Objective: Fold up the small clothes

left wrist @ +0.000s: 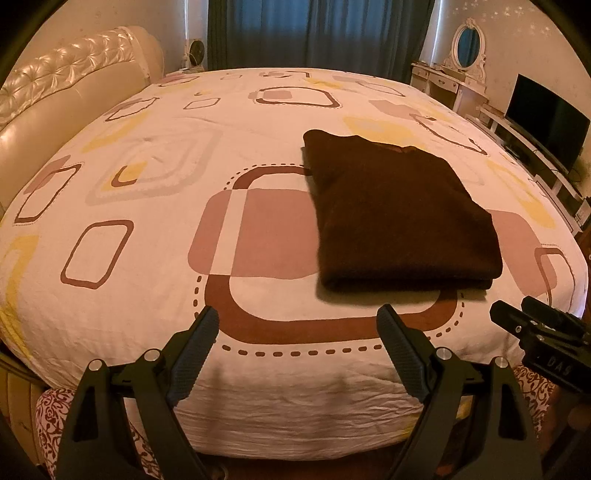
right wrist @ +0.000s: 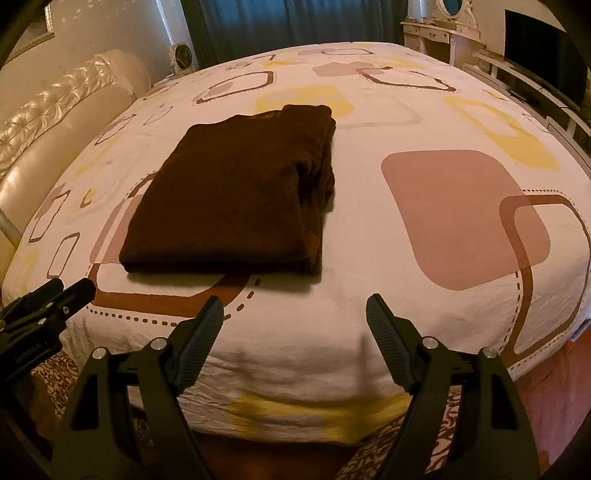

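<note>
A dark brown garment (left wrist: 399,210) lies folded into a flat rectangle on the patterned bed sheet (left wrist: 147,258); it also shows in the right wrist view (right wrist: 229,195), with stacked folded edges on its right side. My left gripper (left wrist: 297,319) is open and empty, held above the bed's near edge, short of the garment. My right gripper (right wrist: 293,308) is open and empty, also near the front edge, just right of the garment's near corner. Each gripper shows at the edge of the other's view: the right one (left wrist: 535,325) and the left one (right wrist: 55,299).
A padded cream headboard (left wrist: 66,92) runs along the left. Dark curtains (left wrist: 317,33) hang behind the bed. A white dressing table with an oval mirror (left wrist: 461,62) and a TV (left wrist: 546,125) on a low stand are at the right.
</note>
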A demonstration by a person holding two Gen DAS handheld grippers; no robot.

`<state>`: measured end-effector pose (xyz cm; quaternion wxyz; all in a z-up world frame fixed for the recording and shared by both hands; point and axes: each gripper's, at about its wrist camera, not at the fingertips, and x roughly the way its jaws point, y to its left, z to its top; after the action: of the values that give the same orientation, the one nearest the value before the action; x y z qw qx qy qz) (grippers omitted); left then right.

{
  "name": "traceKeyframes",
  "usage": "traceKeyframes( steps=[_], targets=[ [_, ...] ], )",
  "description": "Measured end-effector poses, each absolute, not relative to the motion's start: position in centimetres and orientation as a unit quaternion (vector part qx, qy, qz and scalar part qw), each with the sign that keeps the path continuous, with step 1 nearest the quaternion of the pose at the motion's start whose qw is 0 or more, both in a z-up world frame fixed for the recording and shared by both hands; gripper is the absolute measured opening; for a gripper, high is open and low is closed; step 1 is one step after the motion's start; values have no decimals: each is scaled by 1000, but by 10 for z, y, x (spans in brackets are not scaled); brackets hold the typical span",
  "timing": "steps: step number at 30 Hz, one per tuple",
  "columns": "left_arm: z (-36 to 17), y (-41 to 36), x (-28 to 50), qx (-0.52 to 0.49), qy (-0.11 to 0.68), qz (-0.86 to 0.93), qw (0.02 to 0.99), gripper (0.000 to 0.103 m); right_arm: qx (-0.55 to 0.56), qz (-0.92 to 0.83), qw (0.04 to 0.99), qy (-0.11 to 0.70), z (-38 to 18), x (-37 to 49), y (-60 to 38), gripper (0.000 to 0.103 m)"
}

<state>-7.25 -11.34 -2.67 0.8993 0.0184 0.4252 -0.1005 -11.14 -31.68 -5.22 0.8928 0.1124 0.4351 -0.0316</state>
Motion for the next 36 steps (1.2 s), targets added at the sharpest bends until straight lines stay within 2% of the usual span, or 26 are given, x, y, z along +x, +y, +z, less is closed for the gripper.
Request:
traceKeyframes(
  steps=[36],
  targets=[
    [-25,-116,-75,19,425,-101,899,86,118,-30,888,443,-59,-110,-314,80]
  ],
)
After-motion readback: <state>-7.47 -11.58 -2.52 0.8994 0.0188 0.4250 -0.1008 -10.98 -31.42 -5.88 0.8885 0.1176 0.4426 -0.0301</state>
